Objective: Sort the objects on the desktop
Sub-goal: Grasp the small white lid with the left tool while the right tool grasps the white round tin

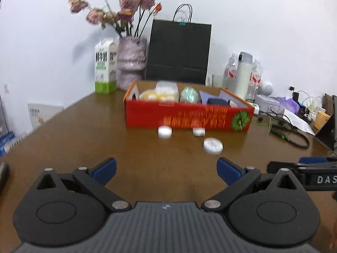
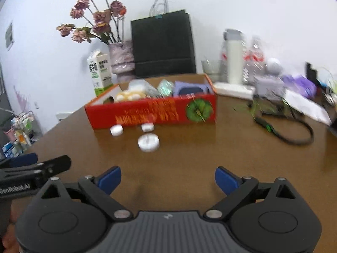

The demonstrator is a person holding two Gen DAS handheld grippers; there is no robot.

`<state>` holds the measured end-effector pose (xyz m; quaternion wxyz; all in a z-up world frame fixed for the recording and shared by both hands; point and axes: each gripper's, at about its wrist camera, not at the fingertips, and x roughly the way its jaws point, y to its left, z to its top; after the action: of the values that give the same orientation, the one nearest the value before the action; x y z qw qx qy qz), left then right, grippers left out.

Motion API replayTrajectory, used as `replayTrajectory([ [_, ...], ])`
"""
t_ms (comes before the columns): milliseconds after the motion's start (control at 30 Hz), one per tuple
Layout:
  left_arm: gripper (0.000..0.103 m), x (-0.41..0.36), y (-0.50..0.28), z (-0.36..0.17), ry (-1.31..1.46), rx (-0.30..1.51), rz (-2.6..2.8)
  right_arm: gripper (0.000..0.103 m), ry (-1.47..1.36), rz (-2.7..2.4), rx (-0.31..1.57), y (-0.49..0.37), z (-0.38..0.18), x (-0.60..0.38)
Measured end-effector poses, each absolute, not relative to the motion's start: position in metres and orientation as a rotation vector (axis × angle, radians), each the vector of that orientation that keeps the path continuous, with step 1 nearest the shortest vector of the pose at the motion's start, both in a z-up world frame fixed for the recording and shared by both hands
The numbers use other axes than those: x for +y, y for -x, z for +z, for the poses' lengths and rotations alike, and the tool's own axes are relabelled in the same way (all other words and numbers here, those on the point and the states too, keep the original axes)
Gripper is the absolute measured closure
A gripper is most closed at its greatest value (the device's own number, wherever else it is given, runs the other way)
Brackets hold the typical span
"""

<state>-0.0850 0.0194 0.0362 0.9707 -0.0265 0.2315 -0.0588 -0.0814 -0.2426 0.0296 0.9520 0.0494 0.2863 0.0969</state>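
Both grippers are wide open and hold nothing. The left gripper [image 1: 166, 171] hangs over the bare brown table [image 1: 84, 130], and the right gripper [image 2: 168, 180] is just beside it, over the same table. Farther back sits a red box [image 1: 185, 117] with yellow and white things, a pale green thing and a dark blue thing inside (the pictures are too blurry to tell what each one is). Three small white round tins lie on the table in front of the box: one tin [image 1: 164, 131] and another tin [image 1: 198, 131] are close to its red wall, and the biggest tin [image 1: 212, 145] lies a little nearer to the grippers. Behind the box stand a milk carton [image 1: 105, 71], a vase of pink flowers [image 1: 131, 63] and a black paper bag [image 1: 179, 50].
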Motion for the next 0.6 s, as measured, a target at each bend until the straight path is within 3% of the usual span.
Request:
replayTrajectory([
  [133,0.0,0.028,0.104,0.021,0.095,0.478,-0.114,0.007,-0.078,0.182,0.563,0.115,0.019,-0.245],
  [233,0.0,0.027,0.107,0.016,0.086,0.484,-0.131,0.001,-0.049,0.17,0.539,0.129,0.016,-0.242],
  [600,0.0,0.021,0.11,0.012,0.05,0.496,-0.144,0.001,0.01,0.206,0.561,0.128,0.012,-0.212],
])
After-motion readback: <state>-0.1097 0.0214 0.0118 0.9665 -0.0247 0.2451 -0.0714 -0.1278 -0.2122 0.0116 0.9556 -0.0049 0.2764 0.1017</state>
